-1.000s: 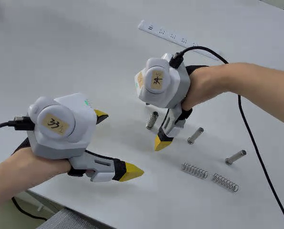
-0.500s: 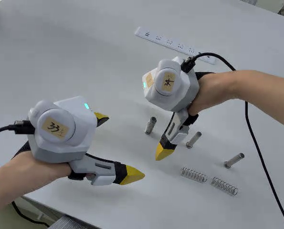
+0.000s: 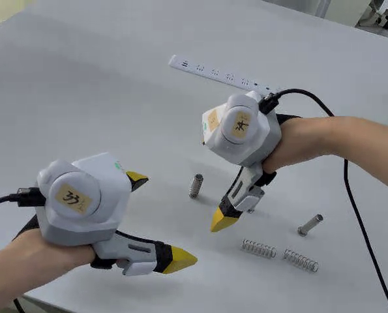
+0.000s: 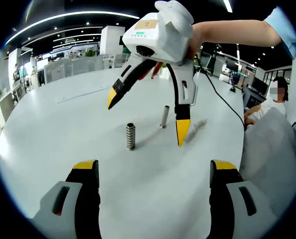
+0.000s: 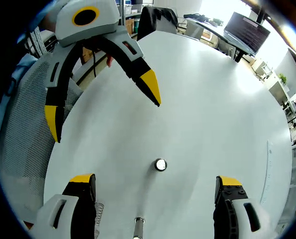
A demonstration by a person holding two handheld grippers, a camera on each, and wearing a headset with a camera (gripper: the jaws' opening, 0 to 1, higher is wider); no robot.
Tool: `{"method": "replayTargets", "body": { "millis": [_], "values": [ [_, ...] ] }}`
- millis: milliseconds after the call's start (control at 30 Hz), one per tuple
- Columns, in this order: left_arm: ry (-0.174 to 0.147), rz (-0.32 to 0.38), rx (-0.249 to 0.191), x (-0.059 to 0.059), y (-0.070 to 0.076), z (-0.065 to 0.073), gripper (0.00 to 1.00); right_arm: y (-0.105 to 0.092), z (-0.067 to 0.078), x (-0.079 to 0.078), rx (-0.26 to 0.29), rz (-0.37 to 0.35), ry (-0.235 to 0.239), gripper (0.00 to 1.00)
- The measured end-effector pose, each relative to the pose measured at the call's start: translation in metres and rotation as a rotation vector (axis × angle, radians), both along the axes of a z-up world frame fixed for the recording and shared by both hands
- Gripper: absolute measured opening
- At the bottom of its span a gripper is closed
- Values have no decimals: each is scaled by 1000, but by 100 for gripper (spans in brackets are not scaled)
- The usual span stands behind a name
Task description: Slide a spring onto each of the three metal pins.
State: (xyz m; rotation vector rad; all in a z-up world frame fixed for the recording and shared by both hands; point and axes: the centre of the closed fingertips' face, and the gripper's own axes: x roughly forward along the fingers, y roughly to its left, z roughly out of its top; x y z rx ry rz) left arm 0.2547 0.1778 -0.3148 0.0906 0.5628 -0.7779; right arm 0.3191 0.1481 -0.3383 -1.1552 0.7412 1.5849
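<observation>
- A white table (image 3: 83, 98) carries three short metal pins, all standing upright. The left pin (image 3: 195, 186) has a spring around it, so by my reading one of the three is done.
- A bare pin (image 3: 310, 224) stands well off to the right. The middle pin (image 4: 164, 116), also bare, appears between the right gripper's two fingers in the left gripper view, a little beyond them.
- Two loose springs lie flat on the table toward the person, roughly in line with a small gap between them: the nearer spring (image 3: 258, 248) and the farther spring (image 3: 300, 259).
- The right gripper (image 4: 147, 113) hangs above the table near the middle pin. Its fingers are spread wide, point downward and hold nothing.
- The left gripper (image 3: 158, 218) is held at the front left, its fingers likewise apart and empty.
- The step in hand is probably fetching a spring.
- To do it well, lower the right gripper so its fingers straddle the nearer spring across its width.
- Close gently near one end, so the coils are not crushed and the other end stays open.
- Then lift the spring, turn it upright and centre its bore over a bare pin before lowering.
- A spring this thin may roll or skip away if pinched off centre.
</observation>
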Motion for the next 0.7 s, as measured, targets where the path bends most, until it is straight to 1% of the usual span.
{"method": "replayTargets", "body": {
  "millis": [67, 100, 167, 267, 500, 633, 700],
  "values": [
    [-4, -16, 5, 0, -4, 2, 90, -6, 3, 0, 14, -18, 1, 99],
    [-7, -26, 6, 0, -7, 3, 90, -9, 5, 0, 30, -43, 7, 99],
    [-10, -33, 7, 0, -10, 4, 90, -15, 8, 0, 42, -67, 14, 99],
    [-16, -48, 4, 1, -15, 7, 90, -28, 13, 3, 55, -94, -6, 99],
    [-25, -78, 6, 0, -25, 11, 90, -53, 25, 2, 98, -170, -8, 99],
    [-24, -84, -9, 0, -29, 14, 89, -70, 30, -1, 116, -206, -21, 99],
    [-25, -88, -8, 1, -29, 15, 89, -77, 32, -3, 132, -238, -21, 99]
  ]
}}
